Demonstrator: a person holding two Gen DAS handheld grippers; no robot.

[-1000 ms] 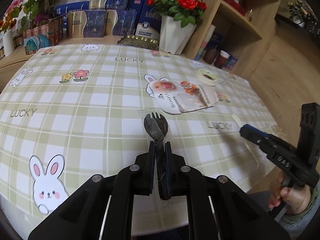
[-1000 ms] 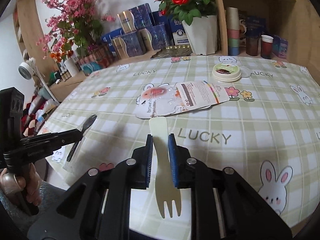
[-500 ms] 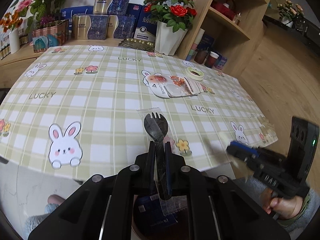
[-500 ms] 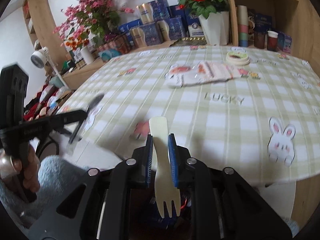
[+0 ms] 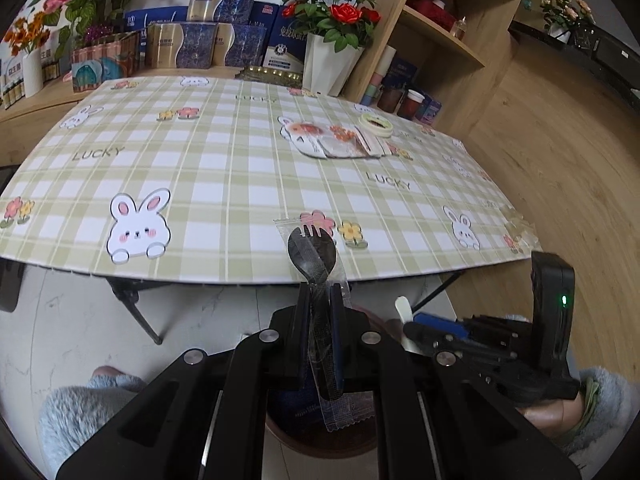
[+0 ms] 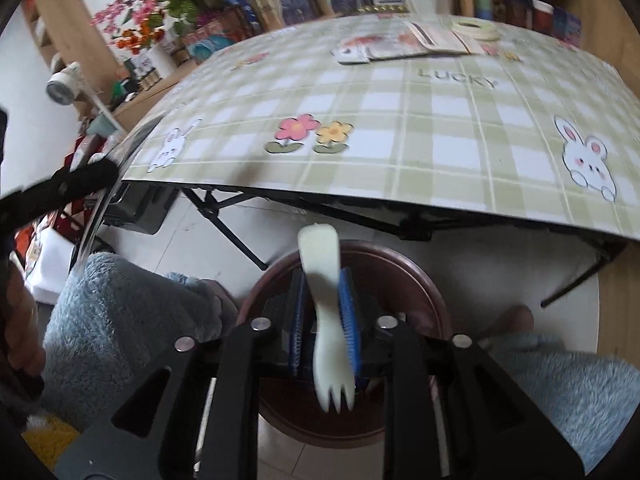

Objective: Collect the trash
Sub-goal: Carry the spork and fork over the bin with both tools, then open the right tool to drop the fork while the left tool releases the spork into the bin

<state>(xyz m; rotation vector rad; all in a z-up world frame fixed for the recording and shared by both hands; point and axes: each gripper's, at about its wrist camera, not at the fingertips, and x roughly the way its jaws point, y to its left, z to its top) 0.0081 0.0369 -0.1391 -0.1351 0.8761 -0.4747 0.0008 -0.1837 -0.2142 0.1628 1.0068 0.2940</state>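
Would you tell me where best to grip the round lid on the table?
Probably across its rim, from above: the lid lies flat and shallow, so only its round edge offers the jaws opposite sides. Set them front and back, since the packet lies close on its left.

The black spork (image 5: 316, 256), sealed in a clear plastic sleeve, stands with its tines up and away, handle clamped, the sleeve's tail hanging over the brown bin (image 5: 320, 438). The cream fork (image 6: 326, 320) points tines-down over that bin (image 6: 416, 276) — blurred, between parted blue pads. An opened snack packet (image 5: 340, 142) and a round lid (image 5: 376, 124) lie on the table beyond the bin.
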